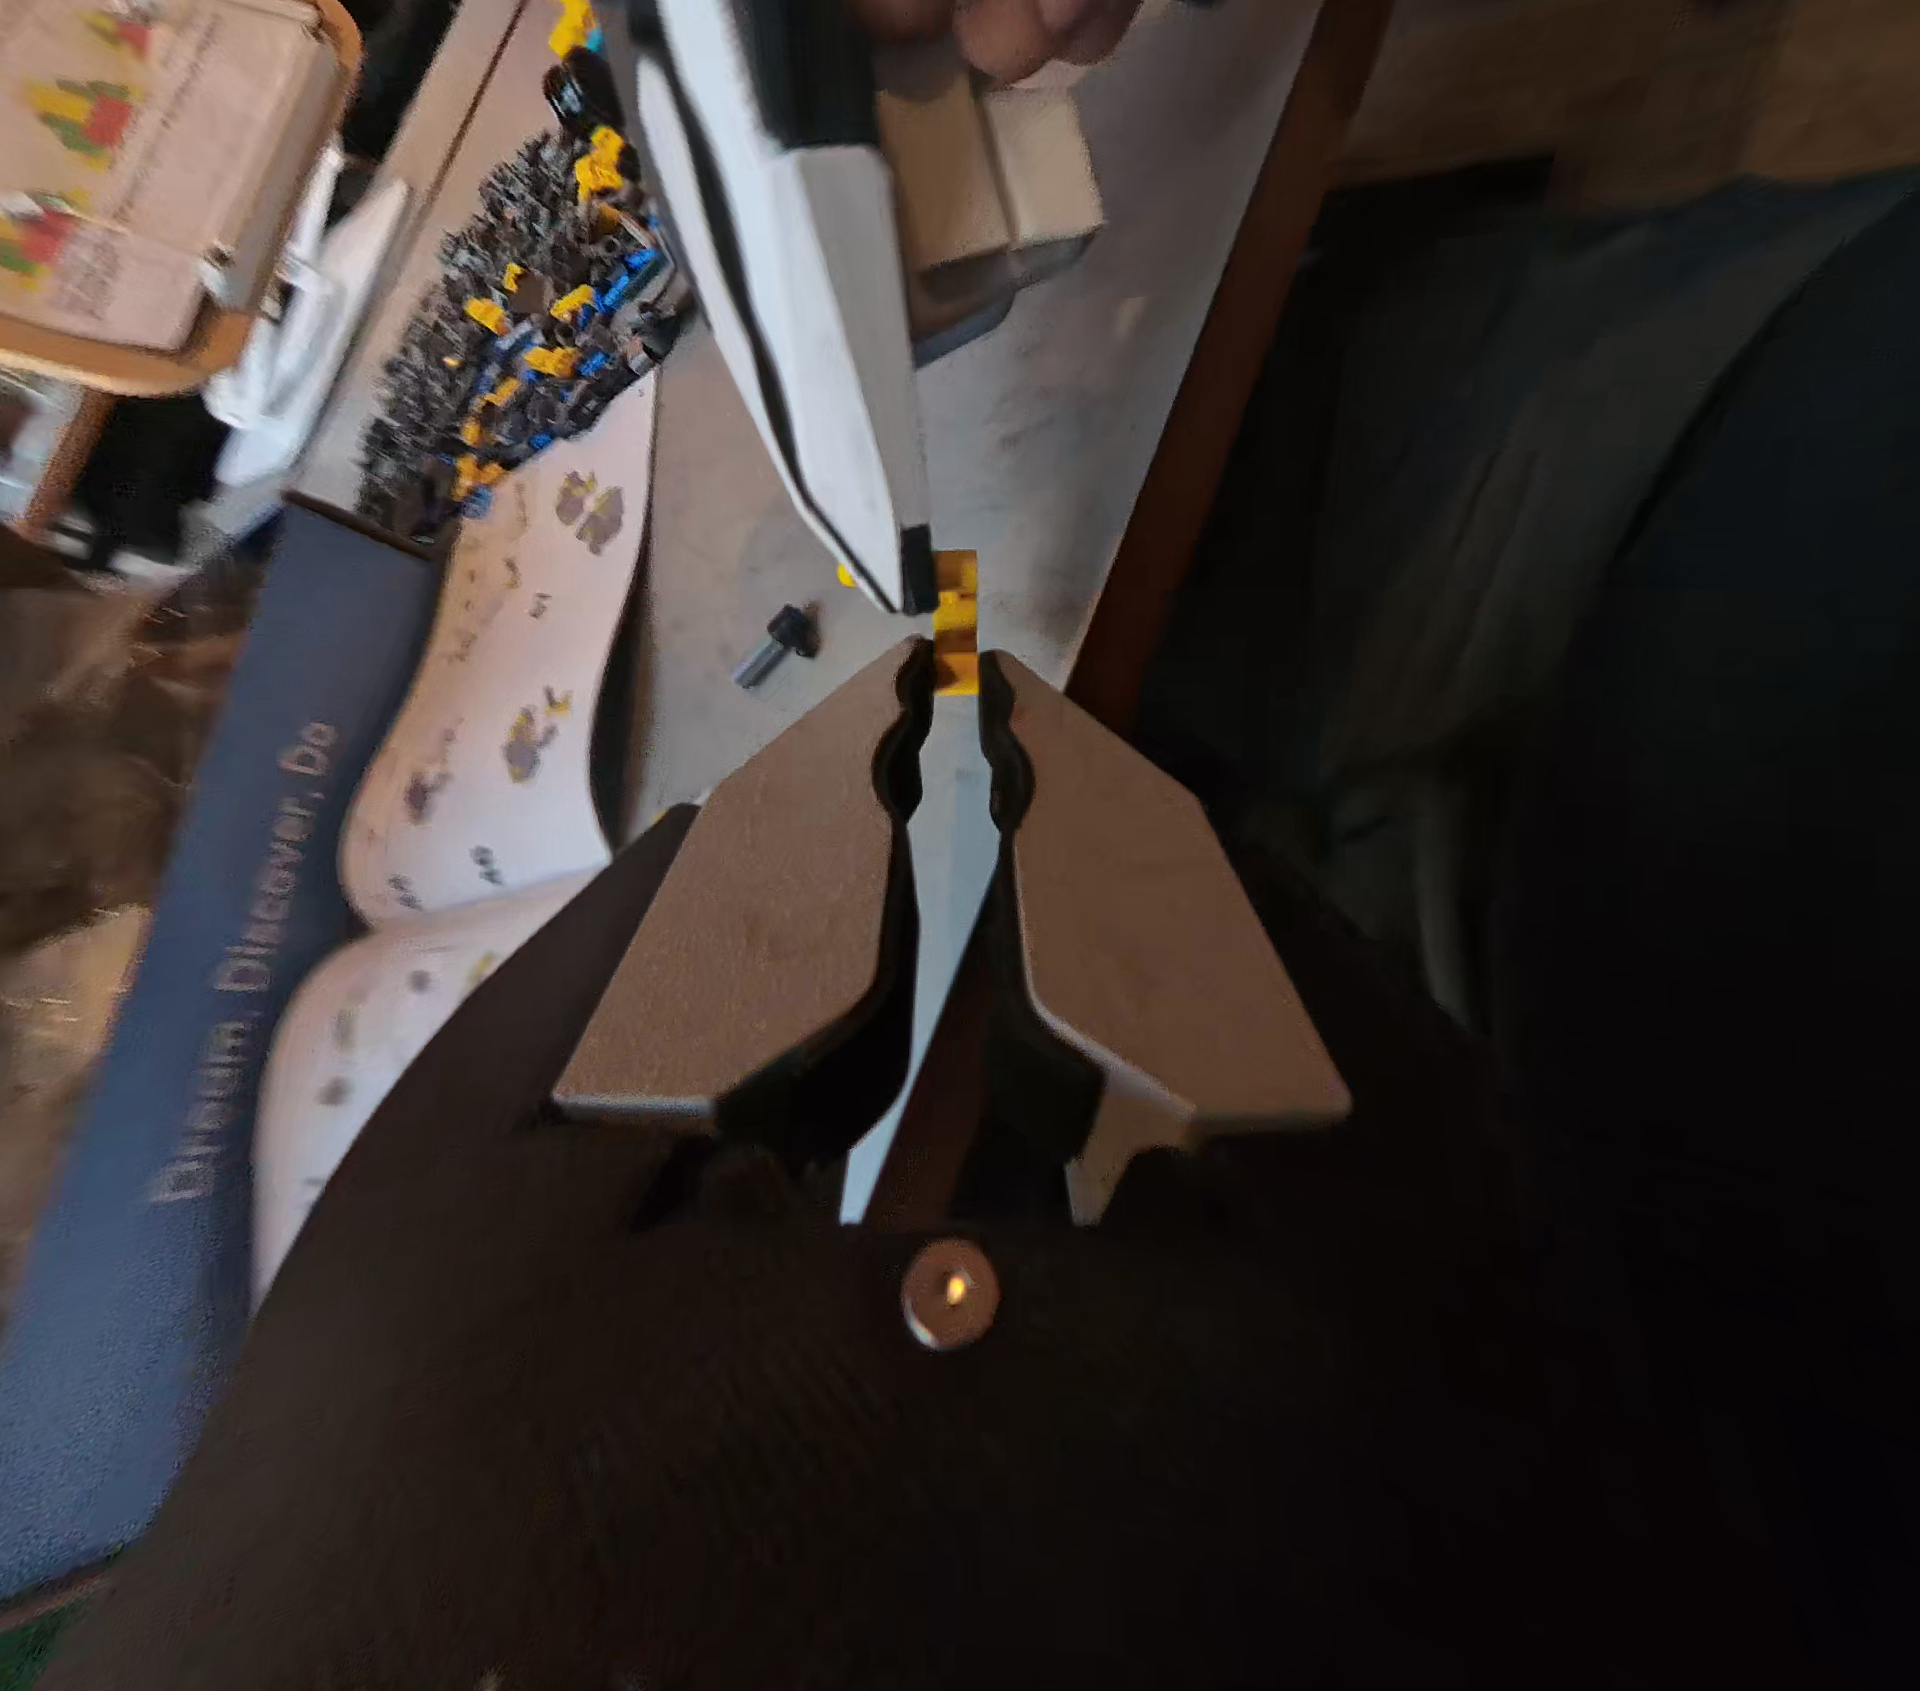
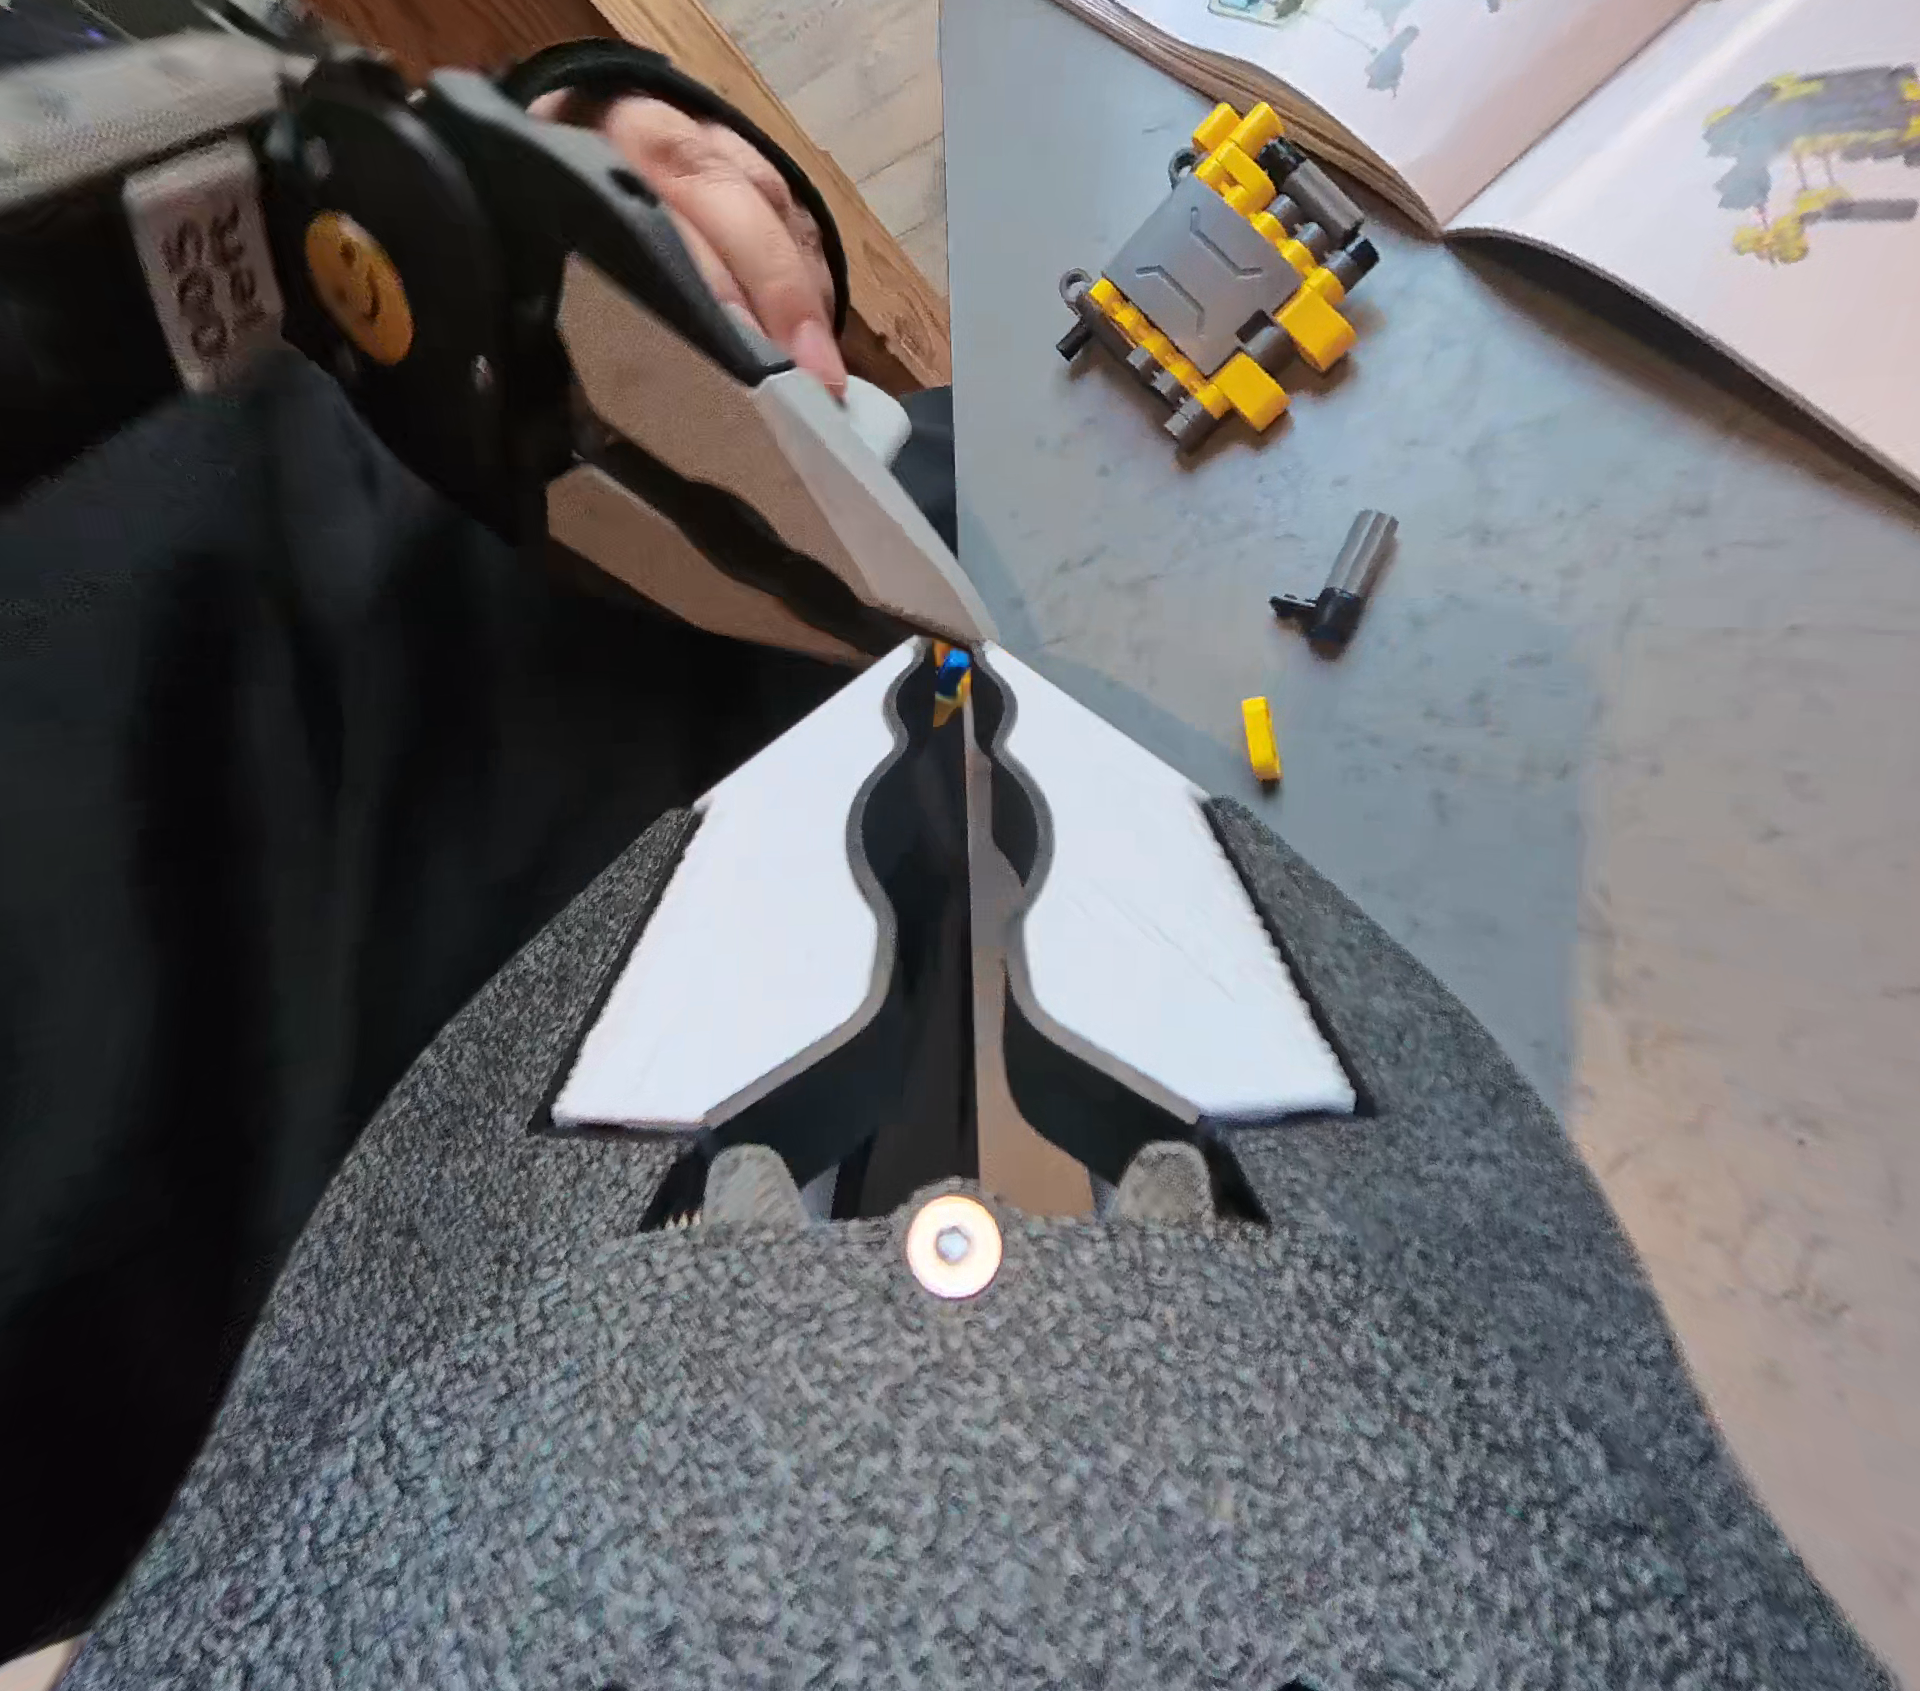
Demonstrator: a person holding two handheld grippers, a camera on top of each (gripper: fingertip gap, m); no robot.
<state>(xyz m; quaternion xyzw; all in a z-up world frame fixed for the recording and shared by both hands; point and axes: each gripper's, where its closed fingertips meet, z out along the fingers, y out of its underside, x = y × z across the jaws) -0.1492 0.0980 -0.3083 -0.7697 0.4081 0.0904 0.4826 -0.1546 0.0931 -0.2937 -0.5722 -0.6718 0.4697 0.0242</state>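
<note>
My left gripper (image 1: 954,667) is shut on a small yellow brick piece (image 1: 956,618), held just off the grey table's near edge (image 1: 1039,436). My right gripper (image 1: 916,594) comes in from above and meets the piece's upper end tip to tip. In the right wrist view my right gripper (image 2: 951,660) is shut on a small blue part (image 2: 951,673) that sits against the yellow piece (image 2: 950,704). The left gripper (image 2: 971,631) touches there from the left. A hand holds each gripper.
On the table lie a yellow-and-grey brick assembly (image 2: 1216,280), an open instruction booklet (image 2: 1507,10), a grey-and-black pin (image 2: 1340,571) and a loose yellow piece (image 2: 1260,737). A pile of loose bricks (image 1: 540,332) and a cardboard box (image 1: 145,135) lie farther left. My two grippers' fingertips are within a few centimetres of each other.
</note>
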